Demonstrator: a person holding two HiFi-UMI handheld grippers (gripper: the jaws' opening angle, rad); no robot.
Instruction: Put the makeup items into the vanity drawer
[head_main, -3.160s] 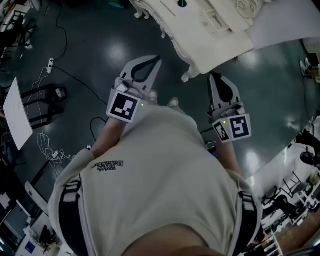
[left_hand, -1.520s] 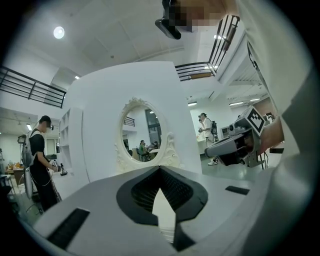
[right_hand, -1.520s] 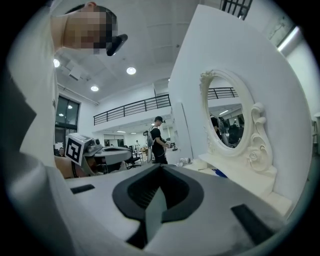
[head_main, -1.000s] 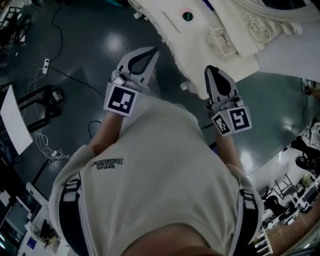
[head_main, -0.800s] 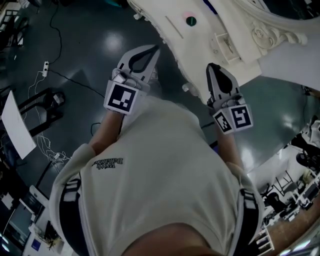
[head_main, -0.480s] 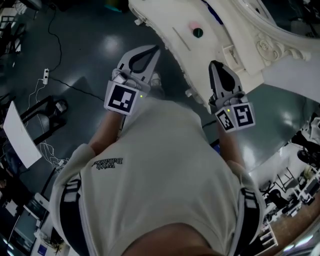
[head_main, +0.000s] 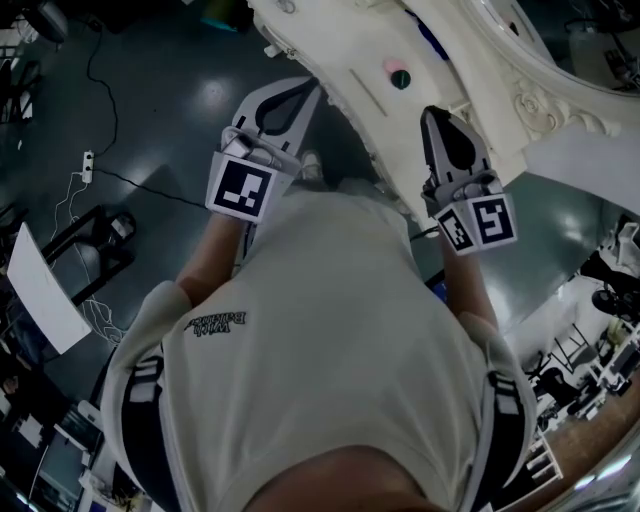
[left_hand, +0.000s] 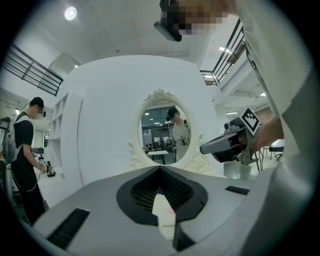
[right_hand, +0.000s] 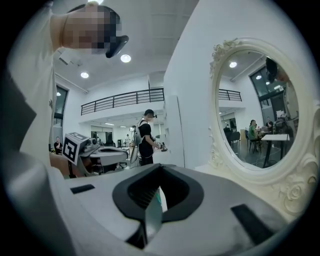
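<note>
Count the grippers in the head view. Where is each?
2. The left gripper is at the picture's left, its tips by the edge of the vanity. The right gripper is at the right, overlapping the vanity's front. Neither is hidden.

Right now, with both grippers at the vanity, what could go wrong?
Both the left gripper and right gripper are shut; reaching in like this could shove the pink and green items on the vanity rather than grip them. The right gripper is close to the mirror frame and could knock it.

The person wears a beige T-shirt (head_main: 320, 330) with dark-striped sleeves (head_main: 140, 415).
</note>
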